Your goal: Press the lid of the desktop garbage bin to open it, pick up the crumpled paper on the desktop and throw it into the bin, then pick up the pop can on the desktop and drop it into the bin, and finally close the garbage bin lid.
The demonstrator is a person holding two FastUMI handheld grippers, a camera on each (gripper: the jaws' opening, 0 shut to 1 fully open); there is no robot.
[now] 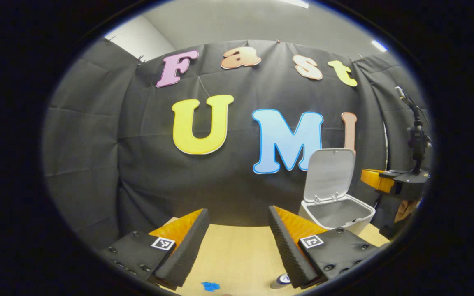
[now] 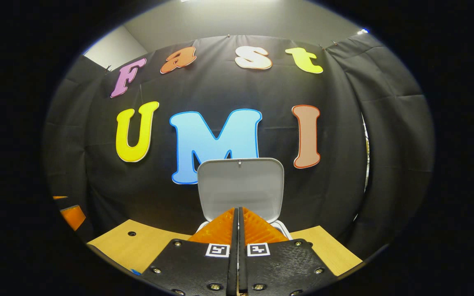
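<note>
In the left gripper view, the left gripper (image 1: 239,242) sits at the bottom of the frame with its two fingers spread wide apart and nothing between them but bare wooden desktop (image 1: 237,257). The garbage bin (image 1: 338,213) stands at the lower right, beyond and to the right of the right-hand finger, near the far edge of the desktop. Its lid (image 1: 330,174) is raised upright, the pale inside facing the camera, and the bin's mouth is open. At the very bottom edge, just beside the tip of the right-hand finger, the round top of the pop can (image 1: 281,280) peeks out; most of it is cut off. A small blue scrap (image 1: 210,286) lies on the desktop at the bottom centre, below the gap between the fingers. At the right edge of the frame, well apart from the left gripper and level with the raised lid, the right gripper (image 1: 379,180) shows from the side, with part of a hand (image 1: 406,209) beneath it.

In the right gripper view, the right gripper (image 2: 238,224) is at the bottom centre, its fingers closed together with only a thin seam between them and nothing held. Directly behind the fingertips stands the open lid (image 2: 240,187), in the middle of the frame; the bin's white rim (image 2: 283,230) shows just to either side of the fingers. The desktop (image 2: 138,246) spreads to the lower left and lower right.
</note>
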